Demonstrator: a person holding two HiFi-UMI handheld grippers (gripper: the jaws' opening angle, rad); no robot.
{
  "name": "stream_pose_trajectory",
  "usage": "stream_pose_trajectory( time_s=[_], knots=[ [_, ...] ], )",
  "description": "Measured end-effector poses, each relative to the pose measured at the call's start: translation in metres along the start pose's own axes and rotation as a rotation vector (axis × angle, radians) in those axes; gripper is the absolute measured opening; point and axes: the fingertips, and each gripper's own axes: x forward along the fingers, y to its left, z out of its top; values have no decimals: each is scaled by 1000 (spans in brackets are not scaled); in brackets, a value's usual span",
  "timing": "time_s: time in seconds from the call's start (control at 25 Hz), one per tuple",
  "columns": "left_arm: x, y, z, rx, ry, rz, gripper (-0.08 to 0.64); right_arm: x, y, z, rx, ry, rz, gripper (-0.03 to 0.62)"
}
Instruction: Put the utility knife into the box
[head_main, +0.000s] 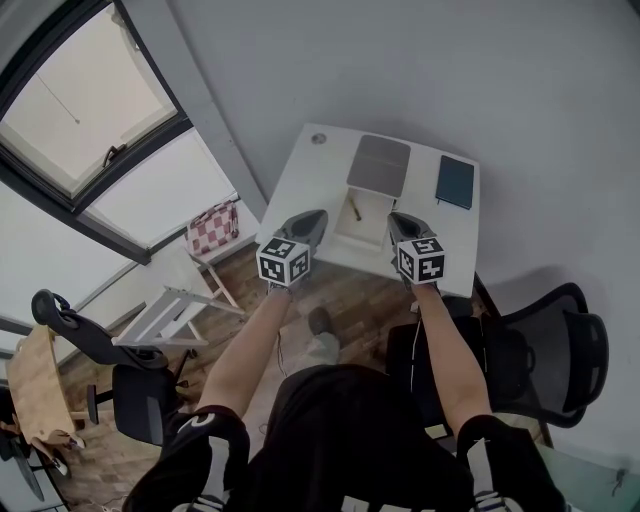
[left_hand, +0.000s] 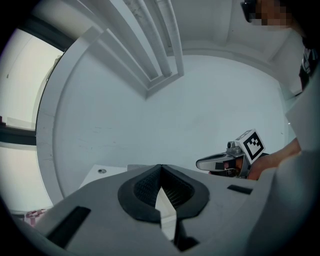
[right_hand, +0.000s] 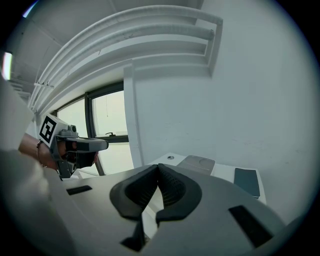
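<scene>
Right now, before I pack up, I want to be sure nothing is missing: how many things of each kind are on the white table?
Box, open, with grey lid: 1
Utility knife: 1
Dark notebook: 1
Total: 3

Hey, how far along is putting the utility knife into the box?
It looks mostly done. A slim brownish thing, likely the utility knife, appears to lie inside the open box. Nothing is in hand: the left gripper and right gripper are shut and empty. What may be left is closing the grey lid.
</scene>
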Motion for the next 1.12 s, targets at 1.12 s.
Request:
stream_pose_trajectory(
  time_s=[1.12],
  knots=[
    [-41, -22, -9, 38, 4, -17, 26, -37, 36, -13, -2, 12, 0, 15]
  ],
)
